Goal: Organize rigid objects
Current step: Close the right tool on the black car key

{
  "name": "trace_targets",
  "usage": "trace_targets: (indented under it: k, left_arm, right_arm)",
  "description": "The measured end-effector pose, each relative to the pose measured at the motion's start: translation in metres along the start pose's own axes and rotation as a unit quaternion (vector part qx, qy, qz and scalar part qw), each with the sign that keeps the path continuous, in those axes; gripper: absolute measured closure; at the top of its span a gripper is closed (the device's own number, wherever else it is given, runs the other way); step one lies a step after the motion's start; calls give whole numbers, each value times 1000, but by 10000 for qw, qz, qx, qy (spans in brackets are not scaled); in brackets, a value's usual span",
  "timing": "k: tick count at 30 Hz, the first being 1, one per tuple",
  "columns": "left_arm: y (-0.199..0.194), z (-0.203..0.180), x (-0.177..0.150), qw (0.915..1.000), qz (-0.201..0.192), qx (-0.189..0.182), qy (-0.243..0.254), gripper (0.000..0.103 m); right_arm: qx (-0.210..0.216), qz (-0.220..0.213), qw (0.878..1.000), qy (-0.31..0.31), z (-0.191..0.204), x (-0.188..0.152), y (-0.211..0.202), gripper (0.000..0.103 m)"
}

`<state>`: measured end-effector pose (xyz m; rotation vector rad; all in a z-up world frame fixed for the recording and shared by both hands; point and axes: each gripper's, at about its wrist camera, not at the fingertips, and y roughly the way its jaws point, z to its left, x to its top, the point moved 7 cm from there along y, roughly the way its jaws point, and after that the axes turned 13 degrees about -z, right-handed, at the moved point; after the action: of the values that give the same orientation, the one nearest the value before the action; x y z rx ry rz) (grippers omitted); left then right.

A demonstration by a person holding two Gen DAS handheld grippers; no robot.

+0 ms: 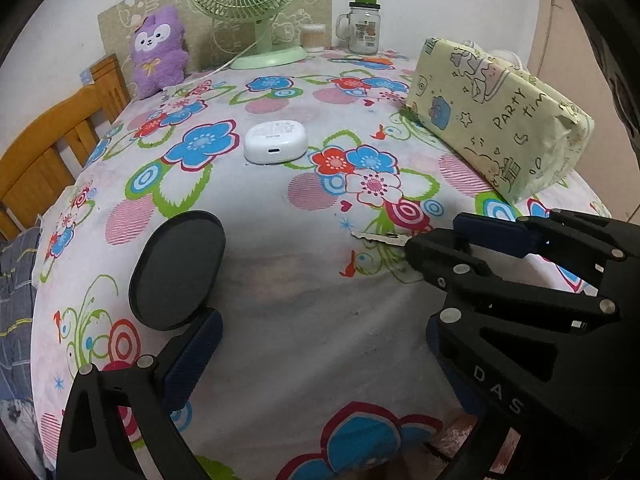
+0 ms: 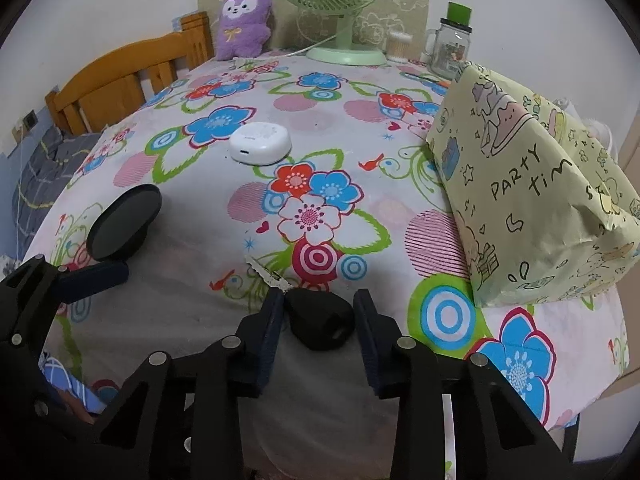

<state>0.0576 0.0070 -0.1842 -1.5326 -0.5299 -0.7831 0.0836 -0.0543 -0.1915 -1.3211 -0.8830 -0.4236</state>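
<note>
A key lies on the flowered tablecloth [image 2: 208, 208]; its toothed metal blade [image 2: 266, 274] points away from me. My right gripper [image 2: 320, 304] is shut on the key's black head [image 2: 320, 324], one blue pad on each side. In the left wrist view the right gripper [image 1: 434, 236] comes in from the right with the blade [image 1: 376, 237] sticking out to the left. My left gripper [image 1: 320, 320] stands wide open with nothing between its fingers. A black round disc [image 1: 176, 268] lies just beyond its left fingertip [image 1: 200, 340]. A white rounded case [image 1: 276, 142] sits mid-table.
A box wrapped in pale green "PARTY TIME" paper [image 2: 540, 208] leans at the right edge. At the back stand a green fan [image 1: 260, 20], a purple plush toy [image 1: 158, 52], a glass mug jar [image 1: 362, 28] and a cotton-swab pot [image 1: 313, 36]. A wooden frame [image 1: 52, 148] borders the left side.
</note>
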Motion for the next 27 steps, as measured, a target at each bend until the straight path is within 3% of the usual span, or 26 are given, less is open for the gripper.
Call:
trace_targets:
  k: [11,27]
  left_arm:
    - [10,4,28,9998,-100,-24,-172,0]
    - [59,32,61,9988,56,327,-359,2]
  right_arm:
    - [-13,-115,9995,307,-13,22,3,65]
    - [-36,-185,9979,627,-25,60,39,65]
